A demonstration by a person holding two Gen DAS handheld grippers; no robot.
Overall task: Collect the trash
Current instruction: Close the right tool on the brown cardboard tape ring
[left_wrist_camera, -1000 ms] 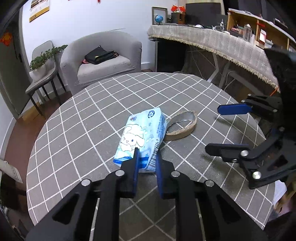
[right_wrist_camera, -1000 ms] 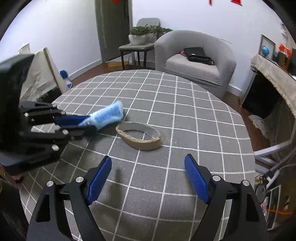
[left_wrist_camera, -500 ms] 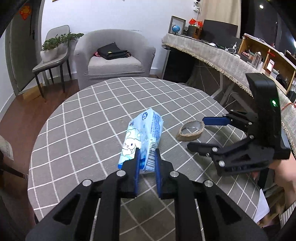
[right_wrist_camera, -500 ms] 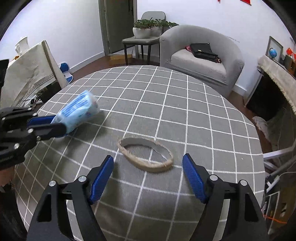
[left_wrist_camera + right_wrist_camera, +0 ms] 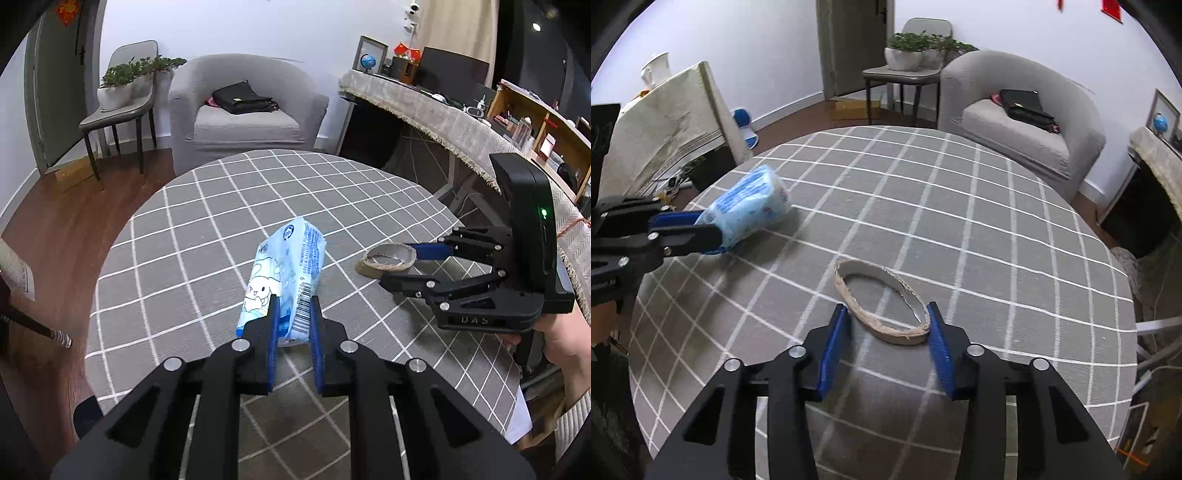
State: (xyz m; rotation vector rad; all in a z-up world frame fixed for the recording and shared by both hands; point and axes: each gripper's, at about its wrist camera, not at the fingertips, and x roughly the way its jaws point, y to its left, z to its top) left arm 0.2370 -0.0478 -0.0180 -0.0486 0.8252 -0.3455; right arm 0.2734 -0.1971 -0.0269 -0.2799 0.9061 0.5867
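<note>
My left gripper point(image 5: 293, 301) is shut on the near end of a light blue tissue pack point(image 5: 286, 273) with a cartoon dog and holds it just above the round table. The pack also shows in the right wrist view point(image 5: 750, 206), pinched by the left gripper point(image 5: 709, 227). A flattened brown cardboard tape ring point(image 5: 881, 301) lies on the table. My right gripper point(image 5: 886, 314) is open, its blue fingers on either side of the ring's near end. In the left wrist view the ring point(image 5: 388, 258) sits at the tips of the right gripper point(image 5: 397, 262).
The round table point(image 5: 960, 206) has a grey checked cloth. A grey armchair point(image 5: 1019, 122) with a black bag stands behind it, next to a chair with plants point(image 5: 912, 55). A long cloth-covered desk point(image 5: 424, 110) runs along the right. A leaning canvas point(image 5: 665, 122) stands left.
My left gripper has lifted the tissue pack and pulled it back to the left. My right gripper has moved forward and narrowed, so its fingers now straddle the cardboard ring.
</note>
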